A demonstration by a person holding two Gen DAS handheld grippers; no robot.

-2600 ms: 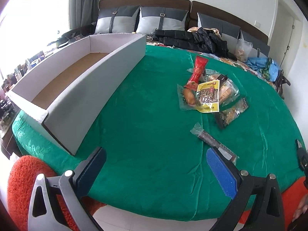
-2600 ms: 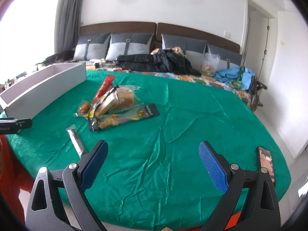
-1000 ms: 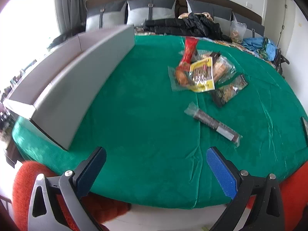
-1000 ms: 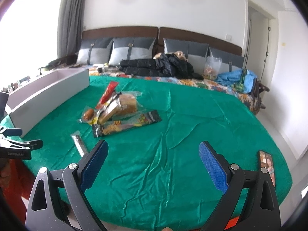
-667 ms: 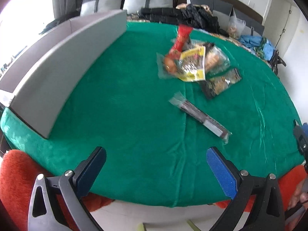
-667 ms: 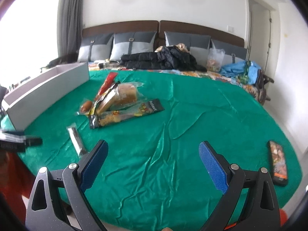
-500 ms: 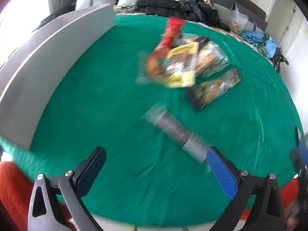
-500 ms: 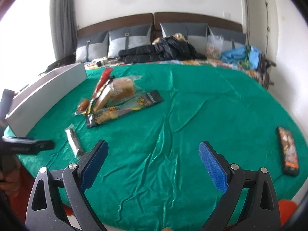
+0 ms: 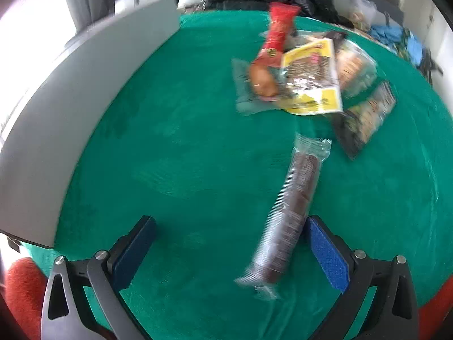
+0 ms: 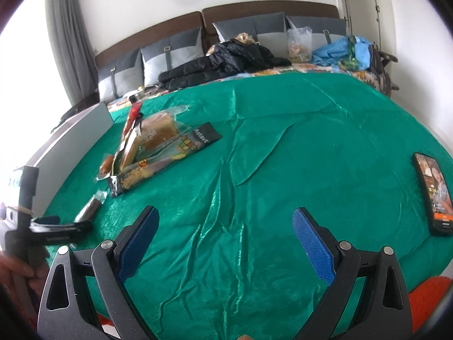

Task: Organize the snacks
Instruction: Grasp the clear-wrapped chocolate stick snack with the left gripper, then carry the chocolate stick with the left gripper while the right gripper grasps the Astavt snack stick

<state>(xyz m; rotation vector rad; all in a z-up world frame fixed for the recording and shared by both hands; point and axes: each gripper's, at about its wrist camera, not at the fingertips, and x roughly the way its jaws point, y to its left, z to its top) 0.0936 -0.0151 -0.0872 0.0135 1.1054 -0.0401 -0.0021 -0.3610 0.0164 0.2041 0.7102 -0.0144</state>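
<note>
A long dark snack bar in a clear wrapper point(image 9: 291, 206) lies on the green tablecloth point(image 9: 184, 147), its near end between the blue pads of my open left gripper point(image 9: 229, 243), close to the right pad. Beyond it sits a pile of snacks: a red packet point(image 9: 279, 32), a yellow packet point(image 9: 311, 82), a clear bag with a sausage point(image 9: 259, 83) and a dark packet point(image 9: 365, 116). In the right wrist view my right gripper point(image 10: 225, 232) stands open over bare cloth, and the left gripper point(image 10: 53, 226) shows at the far left beside the bar point(image 10: 90, 208) and the pile point(image 10: 158, 141).
A long grey cardboard box point(image 9: 85, 85) stands along the table's left side. A phone point(image 10: 431, 192) lies near the right edge. Behind the table, a sofa carries cushions, a black jacket point(image 10: 223, 62) and blue cloth. An orange stool point(image 9: 19, 291) sits below the near edge.
My left gripper has moved forward and lower over the table, so the wrapped bar now lies between its pads. The right gripper has tilted and shifted slightly; both stay open.
</note>
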